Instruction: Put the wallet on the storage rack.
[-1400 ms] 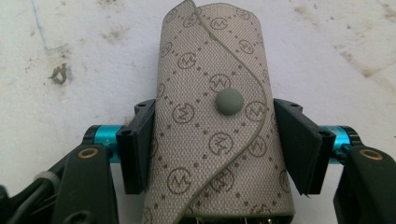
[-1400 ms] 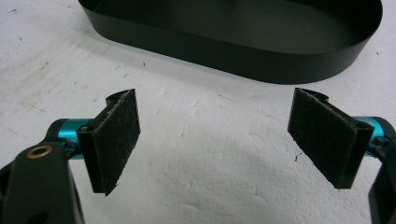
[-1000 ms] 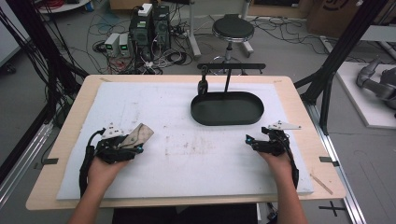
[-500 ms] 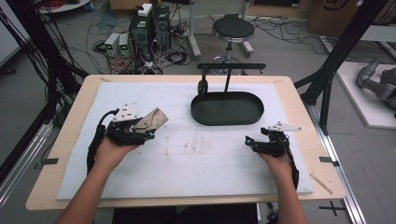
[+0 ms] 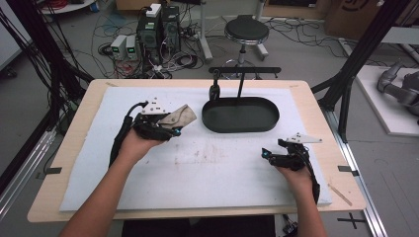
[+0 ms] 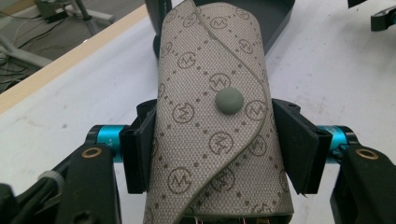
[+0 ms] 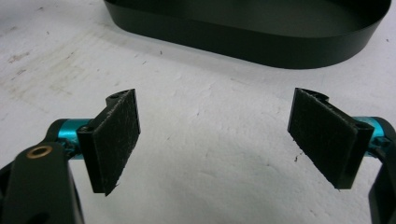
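Jaws of the left gripper (image 6: 215,154) press on both long sides of a beige monogram key pouch (image 6: 215,116), standing roughly two-thirds apart because the pouch fills the gap between them. The clamp sits at about the pouch's middle, which looks chosen to keep it balanced and level rather than drooping at either end. Its curved flap lies on top, closed by a round grey snap (image 6: 229,100), so the face with the fastener points up toward the camera.

The pouch's long axis runs straight out along the gripper, away from the hand; in the high view the free end of the pouch (image 5: 180,117) points toward the black oval tray (image 5: 240,127), with the near end tucked back between the jaws. It is held clear of the white mat (image 5: 207,173), left of the tray and close to its rim. That heading suggests the pouch is meant for the tray, though it is not over it yet.

Behind the tray a black T-shaped stand (image 5: 242,81) rises from its far rim.

The right gripper (image 7: 215,144) rests low on the surface near the front right corner of the mat, its jaws wide apart with nothing between the felt-faced pads (image 7: 116,140), apparently waiting out of the way.
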Demonstrator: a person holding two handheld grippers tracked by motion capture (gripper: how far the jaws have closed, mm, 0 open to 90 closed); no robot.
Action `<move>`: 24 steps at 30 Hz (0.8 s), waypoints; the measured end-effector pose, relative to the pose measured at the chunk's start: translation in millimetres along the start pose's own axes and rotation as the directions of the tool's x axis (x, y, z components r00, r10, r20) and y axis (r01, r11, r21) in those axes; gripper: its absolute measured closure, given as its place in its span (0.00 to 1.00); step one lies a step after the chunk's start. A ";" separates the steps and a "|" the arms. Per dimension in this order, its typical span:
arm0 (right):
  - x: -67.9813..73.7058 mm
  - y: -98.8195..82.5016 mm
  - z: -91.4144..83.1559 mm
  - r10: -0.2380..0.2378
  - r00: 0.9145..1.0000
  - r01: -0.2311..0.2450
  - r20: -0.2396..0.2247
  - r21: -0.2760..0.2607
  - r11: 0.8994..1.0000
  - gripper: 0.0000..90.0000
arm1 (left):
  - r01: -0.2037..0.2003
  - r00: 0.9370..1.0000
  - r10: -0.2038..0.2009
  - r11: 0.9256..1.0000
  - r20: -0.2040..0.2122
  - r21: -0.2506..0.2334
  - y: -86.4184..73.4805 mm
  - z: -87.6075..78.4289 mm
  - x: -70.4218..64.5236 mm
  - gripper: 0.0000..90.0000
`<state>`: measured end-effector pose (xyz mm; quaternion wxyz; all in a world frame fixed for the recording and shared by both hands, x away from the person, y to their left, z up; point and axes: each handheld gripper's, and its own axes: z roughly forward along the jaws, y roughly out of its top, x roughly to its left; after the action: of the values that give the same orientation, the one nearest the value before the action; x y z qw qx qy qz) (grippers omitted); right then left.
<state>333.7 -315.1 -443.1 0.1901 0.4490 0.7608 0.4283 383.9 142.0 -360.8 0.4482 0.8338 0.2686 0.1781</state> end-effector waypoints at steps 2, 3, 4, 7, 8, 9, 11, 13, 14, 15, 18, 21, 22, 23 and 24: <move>0.8 -0.3 -0.6 -0.002 1.000 0.002 0.001 -0.001 1.000 0.19 | -0.005 1.000 0.005 1.000 0.029 -0.004 4.6 7.3 2.0 0.41; 2.2 -0.8 -2.0 -0.001 1.000 0.001 -0.004 -0.004 1.000 0.19 | -0.011 0.999 0.011 1.000 0.050 -0.008 6.6 11.5 2.9 0.41; 2.9 -1.2 -2.8 -0.005 1.000 0.005 -0.004 -0.002 1.000 0.19 | -0.016 0.997 0.017 1.000 0.072 -0.011 8.6 16.1 3.5 0.41; 4.0 -2.9 -3.8 -0.014 1.000 0.014 -0.011 0.000 1.000 0.19 | -0.036 0.992 0.036 0.999 0.117 -0.006 15.1 30.3 6.0 0.41; 4.5 -3.8 -4.2 -0.015 1.000 0.015 -0.012 0.005 1.000 0.19 | -0.033 0.992 0.033 0.999 0.125 -0.005 16.8 33.6 6.2 0.41; 4.5 -4.5 -4.5 -0.018 1.000 0.018 -0.013 0.009 1.000 0.19 | -0.033 0.991 0.034 0.999 0.131 -0.010 18.5 37.6 6.3 0.41; 4.3 -6.0 -5.4 -0.019 1.000 0.019 -0.014 0.013 1.000 0.19 | -0.032 0.988 0.034 0.999 0.152 -0.016 22.0 45.6 6.5 0.41; 3.5 -6.9 -6.8 -0.015 1.000 0.015 -0.014 0.006 1.000 0.19 | -0.034 0.985 0.037 0.999 0.171 -0.016 25.6 53.6 6.0 0.41; 3.4 -7.5 -7.1 -0.019 1.000 0.019 -0.017 0.003 1.000 0.19 | -0.036 0.982 0.039 0.999 0.184 -0.016 27.2 57.9 5.7 0.41; 3.8 -7.8 -7.0 -0.019 1.000 0.019 -0.017 0.003 1.000 0.19 | -0.039 0.979 0.041 0.999 0.199 -0.013 29.1 62.3 5.2 0.41; 4.1 -8.2 -6.3 -0.025 0.999 0.025 -0.023 0.006 1.000 0.19 | -0.063 0.975 0.064 0.998 0.214 -0.016 34.5 74.5 3.4 0.41; 4.7 -7.7 -6.3 -0.024 0.999 0.024 -0.027 0.001 1.000 0.19 | -0.090 0.970 0.086 0.996 0.225 0.007 42.2 87.2 0.5 0.41; 4.8 -7.6 -6.4 -0.023 0.999 0.023 -0.028 -0.001 1.000 0.19 | -0.093 0.969 0.089 0.996 0.232 0.004 47.8 95.4 -1.9 0.41; 4.8 -7.6 -6.4 -0.023 0.999 0.023 -0.028 -0.001 1.000 0.19 | -0.093 0.969 0.089 0.996 0.232 0.004 47.8 95.4 -1.9 0.41; 4.8 -7.5 -6.6 -0.024 0.999 0.024 -0.029 -0.001 1.000 0.19 | -0.099 0.967 0.094 0.995 0.236 0.008 53.8 103.3 -3.2 0.41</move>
<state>322.8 -316.0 -445.1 0.1843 0.4335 0.7687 0.4327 452.4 48.3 -370.9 0.4593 0.8656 0.1744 0.0967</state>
